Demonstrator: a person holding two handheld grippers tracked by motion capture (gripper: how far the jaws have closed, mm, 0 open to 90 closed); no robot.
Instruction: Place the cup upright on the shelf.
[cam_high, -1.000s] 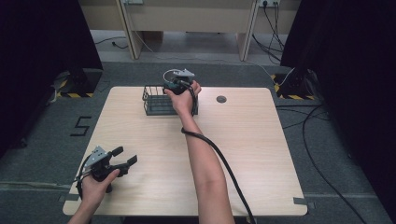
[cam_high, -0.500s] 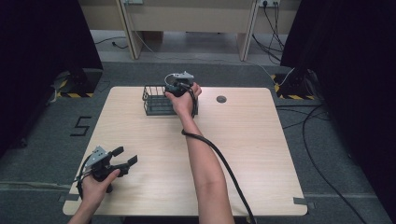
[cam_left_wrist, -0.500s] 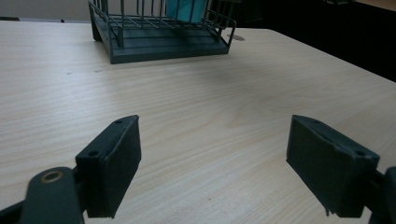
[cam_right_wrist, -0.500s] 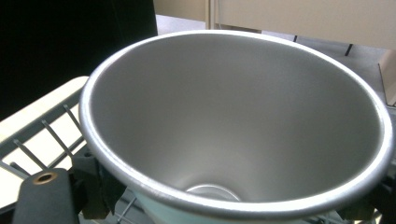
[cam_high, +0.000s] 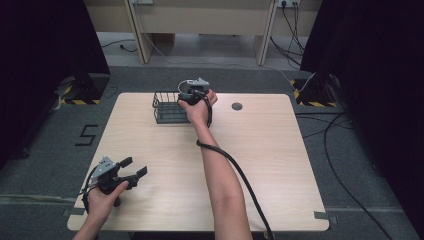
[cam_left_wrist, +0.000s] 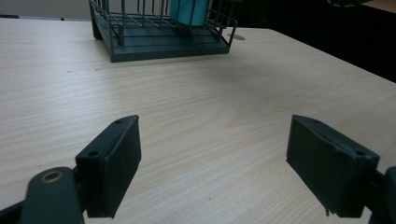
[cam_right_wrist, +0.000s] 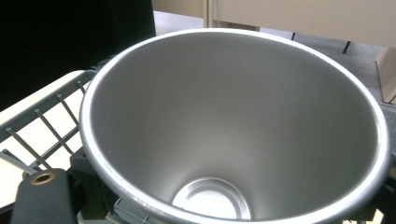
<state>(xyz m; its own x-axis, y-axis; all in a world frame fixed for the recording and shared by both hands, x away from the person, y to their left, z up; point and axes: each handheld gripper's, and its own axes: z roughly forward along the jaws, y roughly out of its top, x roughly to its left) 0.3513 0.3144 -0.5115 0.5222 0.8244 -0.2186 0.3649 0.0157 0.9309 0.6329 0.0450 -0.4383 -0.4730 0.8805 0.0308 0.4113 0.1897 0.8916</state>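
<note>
At the far edge of the pale wooden table (cam_high: 280, 165), seen from the high view, the right gripper (cam_high: 192, 92) is held by a hand over the right end of a dark wire rack basket (cam_high: 167, 107). The person's forearm stretches up the middle of the table, with a black cable trailing beside it. From this height I cannot tell how its jaws stand. Well apart from it, at the near left corner, the left gripper (cam_high: 131, 169) is held low over the wood with its jaws spread, nothing between them. A small dark round spot (cam_high: 237, 106) lies on the table to the right of the right gripper.

In the left gripper view, the two black jaws stand wide apart over bare wood grain. Straight ahead of them and well off, the dark wire rack basket (cam_left_wrist: 159, 35) sits on the table, with a light blue cup body (cam_left_wrist: 189, 11) standing in its right part (only its lower portion is in frame).

In the right gripper view, a brushed silver metal cup (cam_right_wrist: 233, 130) with a wide rolled rim sits right against the camera, mouth open toward it, its round bottom visible deep inside. It sits between the jaws; whether they actually clamp it I cannot tell. Wires of the basket (cam_right_wrist: 42, 126) show to the left, just beside the cup.
</note>
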